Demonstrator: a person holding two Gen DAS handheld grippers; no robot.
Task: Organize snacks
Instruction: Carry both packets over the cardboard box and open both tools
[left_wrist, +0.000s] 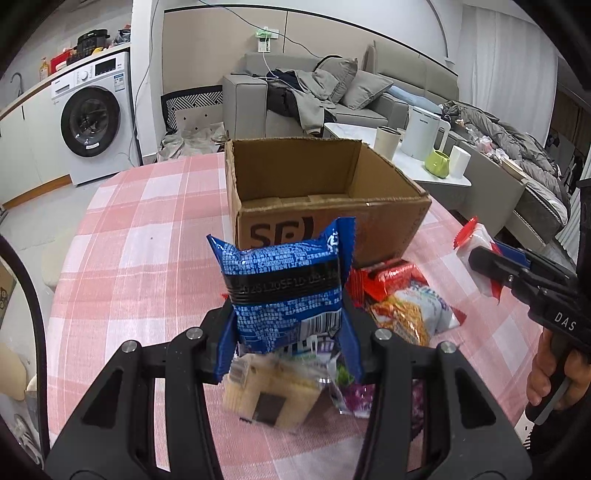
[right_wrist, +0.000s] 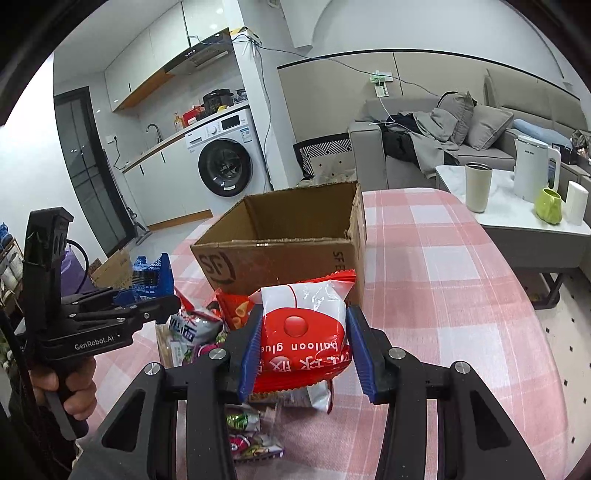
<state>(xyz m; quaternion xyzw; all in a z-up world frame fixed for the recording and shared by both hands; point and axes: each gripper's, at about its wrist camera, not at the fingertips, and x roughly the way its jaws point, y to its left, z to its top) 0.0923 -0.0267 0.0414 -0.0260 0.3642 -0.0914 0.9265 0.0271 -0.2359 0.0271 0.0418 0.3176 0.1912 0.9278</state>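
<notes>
Left wrist view: the left gripper (left_wrist: 290, 334) pinches a crinkly blue foil snack packet (left_wrist: 284, 291) upright, and the open brown cardboard box (left_wrist: 388, 218) on the pink checked tablecloth (left_wrist: 147, 236) sits straight ahead, just beyond it. Right wrist view: the right gripper (right_wrist: 306, 350) clamps a red-and-white plastic packet (right_wrist: 304, 325), box (right_wrist: 280, 258) dead ahead and slightly left, so both hands look about equally near.

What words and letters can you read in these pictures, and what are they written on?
"SF": cardboard box.
"balloon glue", upside down: red and white packet in the right gripper.
"GenRobot.AI": left gripper.
"DAS": right gripper's body.
Small print on the blue packet in the left gripper: too blurred to read.
</notes>
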